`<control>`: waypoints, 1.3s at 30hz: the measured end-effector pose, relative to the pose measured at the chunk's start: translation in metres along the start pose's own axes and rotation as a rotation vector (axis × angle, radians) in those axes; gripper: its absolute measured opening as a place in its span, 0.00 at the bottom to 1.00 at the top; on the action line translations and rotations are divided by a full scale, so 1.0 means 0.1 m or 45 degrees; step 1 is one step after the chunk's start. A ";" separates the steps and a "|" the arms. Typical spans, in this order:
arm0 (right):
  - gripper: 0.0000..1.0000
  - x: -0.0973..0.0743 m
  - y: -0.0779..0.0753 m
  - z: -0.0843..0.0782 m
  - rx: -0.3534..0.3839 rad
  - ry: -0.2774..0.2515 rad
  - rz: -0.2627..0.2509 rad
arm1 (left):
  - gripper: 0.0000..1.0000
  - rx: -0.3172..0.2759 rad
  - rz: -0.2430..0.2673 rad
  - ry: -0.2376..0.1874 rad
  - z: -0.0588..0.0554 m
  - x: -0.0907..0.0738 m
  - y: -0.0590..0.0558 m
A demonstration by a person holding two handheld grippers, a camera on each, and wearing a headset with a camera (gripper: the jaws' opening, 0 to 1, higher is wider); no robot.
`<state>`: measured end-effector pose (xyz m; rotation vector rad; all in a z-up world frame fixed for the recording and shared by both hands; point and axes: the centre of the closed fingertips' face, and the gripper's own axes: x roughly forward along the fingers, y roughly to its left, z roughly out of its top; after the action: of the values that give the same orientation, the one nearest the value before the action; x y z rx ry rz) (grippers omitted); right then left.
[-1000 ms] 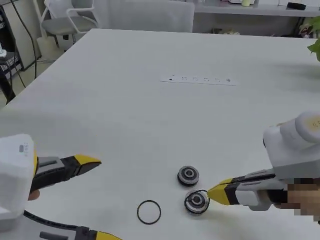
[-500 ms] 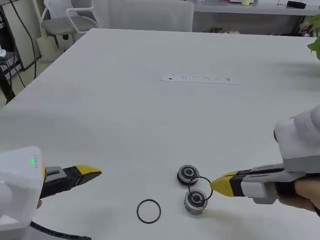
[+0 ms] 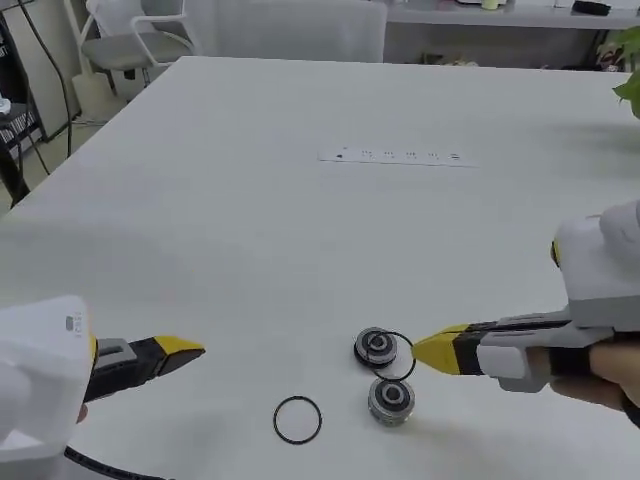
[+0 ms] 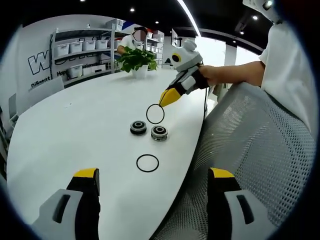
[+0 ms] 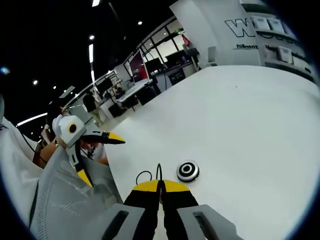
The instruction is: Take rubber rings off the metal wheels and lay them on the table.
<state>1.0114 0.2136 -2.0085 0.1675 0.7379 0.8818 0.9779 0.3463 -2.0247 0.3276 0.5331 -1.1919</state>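
Two metal wheels (image 3: pixel 376 347) (image 3: pixel 391 398) lie side by side near the front of the white table (image 3: pixel 300 220). My right gripper (image 3: pixel 420 353) comes in from the right, shut on a thin black rubber ring (image 3: pixel 397 356) that hangs above the wheels. In the left gripper view that ring (image 4: pixel 155 114) dangles from the right gripper (image 4: pixel 166 98) over both wheels (image 4: pixel 138 127) (image 4: pixel 159 132). A second ring (image 3: pixel 298 420) lies flat, left of the nearer wheel. My left gripper (image 4: pixel 153 172) stands open and empty, well left of the wheels, one finger (image 3: pixel 175 349) pointing at them.
A flush socket strip (image 3: pixel 395 156) sits mid-table. A white chair (image 3: pixel 130 45) stands past the far left corner and a plant (image 3: pixel 630 75) at the right edge. A mesh chair back (image 4: pixel 250 150) is close to the table's near edge.
The right gripper has pulled the ring off the nearer wheel and lifted it up and away towards the farther wheel. The left gripper has barely moved.
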 end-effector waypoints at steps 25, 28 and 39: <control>0.00 0.27 0.32 -0.04 -0.137 0.068 0.097 | 0.86 -0.019 -0.005 -0.001 0.00 0.01 -0.01; 0.00 0.31 0.37 -0.10 -0.163 0.099 0.112 | 0.85 -0.021 -0.006 -0.001 0.00 0.01 -0.01; 0.00 0.47 0.42 -0.34 -0.364 0.205 0.121 | 0.84 -0.023 -0.005 0.009 -0.02 0.01 -0.01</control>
<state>0.9818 0.2711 -2.0401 -0.1246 0.7490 1.0900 0.9767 0.3460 -2.0272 0.3160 0.5505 -1.1896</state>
